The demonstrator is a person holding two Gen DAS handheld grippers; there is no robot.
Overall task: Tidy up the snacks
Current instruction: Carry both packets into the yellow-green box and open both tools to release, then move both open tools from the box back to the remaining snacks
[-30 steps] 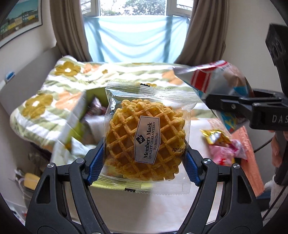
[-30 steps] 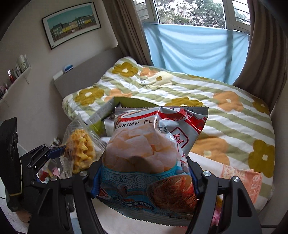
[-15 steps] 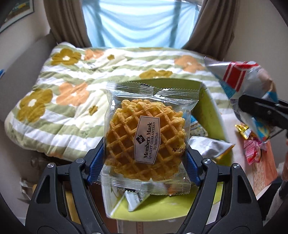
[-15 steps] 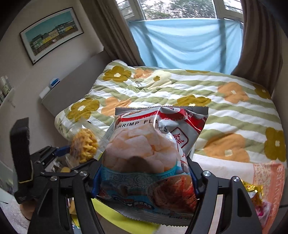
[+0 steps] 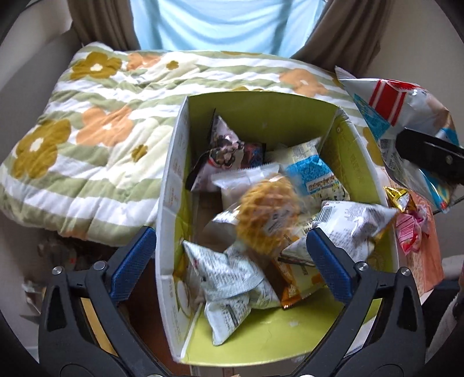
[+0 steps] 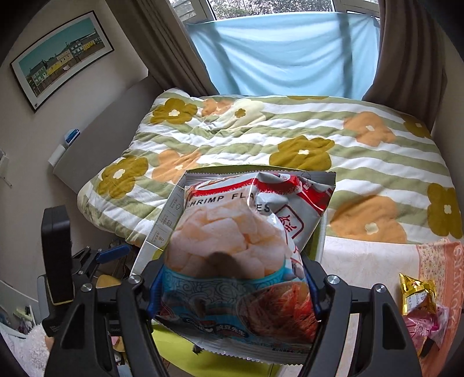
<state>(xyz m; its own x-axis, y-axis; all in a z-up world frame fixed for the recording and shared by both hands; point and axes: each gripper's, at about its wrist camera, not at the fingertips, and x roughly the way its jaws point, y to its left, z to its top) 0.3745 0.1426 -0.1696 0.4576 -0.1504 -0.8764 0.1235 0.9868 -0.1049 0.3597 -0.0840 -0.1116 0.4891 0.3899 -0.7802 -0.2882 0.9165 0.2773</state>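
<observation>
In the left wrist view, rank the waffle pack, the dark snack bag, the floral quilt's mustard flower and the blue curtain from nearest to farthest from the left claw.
From the left claw, whose jaws are opening:
1. Waffle pack, blurred, free between the jaws, over the box.
2. Dark snack bag, deeper in the box, toward its far left.
3. Mustard flower on the quilt's far left corner.
4. Blue curtain, behind the bed, top centre.

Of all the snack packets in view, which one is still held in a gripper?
The shrimp chips bag, clamped in the right gripper; the others lie loose in the green box.

Soft daylight from the window point(image 6: 278, 11), fisheye-bent dark corners, motion blur on the waffle packet point(image 5: 268, 214).
</observation>
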